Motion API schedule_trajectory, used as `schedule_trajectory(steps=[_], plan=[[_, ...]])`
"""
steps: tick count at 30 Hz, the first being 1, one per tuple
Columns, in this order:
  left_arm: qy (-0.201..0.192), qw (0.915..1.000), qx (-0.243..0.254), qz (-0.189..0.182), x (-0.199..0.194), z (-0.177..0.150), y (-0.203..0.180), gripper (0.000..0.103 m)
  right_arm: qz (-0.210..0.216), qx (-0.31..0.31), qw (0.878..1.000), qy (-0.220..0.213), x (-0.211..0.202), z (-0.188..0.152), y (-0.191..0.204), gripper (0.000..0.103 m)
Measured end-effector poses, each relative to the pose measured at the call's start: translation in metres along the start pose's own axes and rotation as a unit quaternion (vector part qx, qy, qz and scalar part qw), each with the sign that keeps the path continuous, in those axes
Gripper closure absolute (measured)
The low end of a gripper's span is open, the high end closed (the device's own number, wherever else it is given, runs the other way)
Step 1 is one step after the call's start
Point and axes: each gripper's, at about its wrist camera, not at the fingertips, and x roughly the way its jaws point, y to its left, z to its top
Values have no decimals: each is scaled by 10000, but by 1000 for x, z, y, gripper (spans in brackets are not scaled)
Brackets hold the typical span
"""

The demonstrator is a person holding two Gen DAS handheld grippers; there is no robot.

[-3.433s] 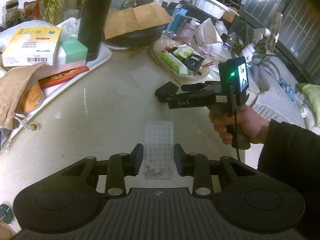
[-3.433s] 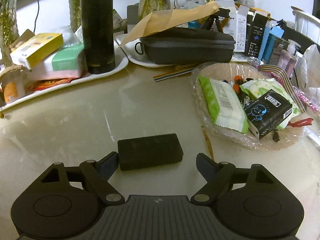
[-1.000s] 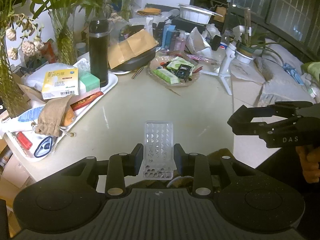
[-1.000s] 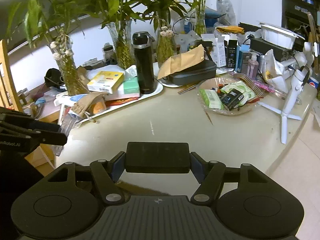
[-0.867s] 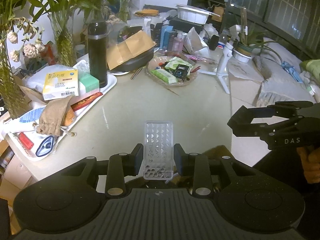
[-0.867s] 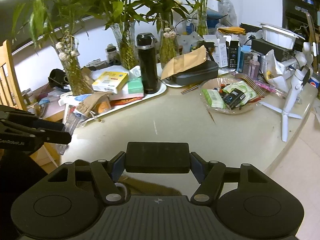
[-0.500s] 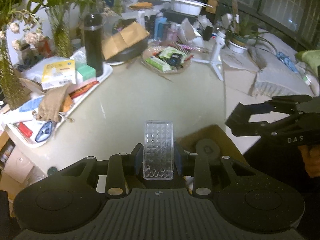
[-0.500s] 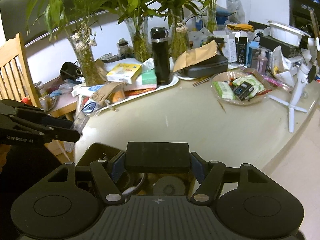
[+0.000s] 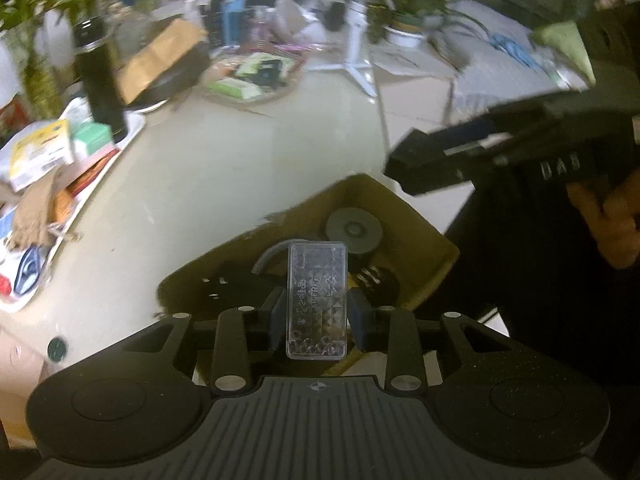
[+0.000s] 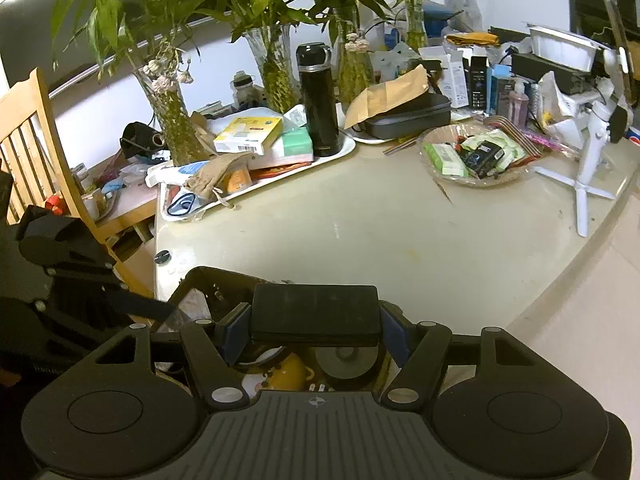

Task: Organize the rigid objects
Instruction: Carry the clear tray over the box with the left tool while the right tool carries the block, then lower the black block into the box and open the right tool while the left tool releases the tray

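Clear plastic with a bumpy pattern: that is the little box [image 9: 317, 300] the left gripper [image 9: 317, 318] pinches, one finger pressed on each long side, so it sticks straight out in front of the camera. It hangs above an open cardboard box [image 9: 416, 216] that sits just off the edge of the table [image 9: 224, 160]. I think it is held there because the cardboard box is where the hard things go. A round gray disc [image 9: 353, 230] and some dark bits already lie inside. The right gripper [image 10: 315, 326] squeezes a flat black case [image 10: 315, 314] by its two short ends, so the case lies sideways across the fingers. It too floats over the box, above the same disc [image 10: 346, 364] and a yellow toy [image 10: 290, 368]. My guess is that both things are about to be let go. The drop looks short, but the clear box may land on the dark bits and tip.
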Motion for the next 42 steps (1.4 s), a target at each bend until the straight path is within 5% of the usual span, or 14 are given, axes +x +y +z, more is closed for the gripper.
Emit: schedule_trajectory(steps=[8,14,17,38,39,41,42], plan=[[-196,9982,563,10,8,-7,-18,64,-22,101,9999,6,-2,-4,-4,32],[-218,9993,294,99,3,-9,-16,60,-27,169,9998,71,1,-10,-6,32],[-239,9995,105,157,0,-8,-13,49,-16,197,9997,115,2,-15,-6,32],[-310,9909,-1149,624,-24,-27,11,48,72,63,9995,298,16,-17,13,32],[-307,9905,-1178,642,-24,-27,11,48,75,18,9993,377,20,-18,14,31],[-289,9897,-1225,687,-24,-28,12,48,-20,-150,9980,613,30,-20,18,7],[-279,9891,-1253,718,-24,-28,12,48,-100,-216,9979,606,31,-22,21,5]])
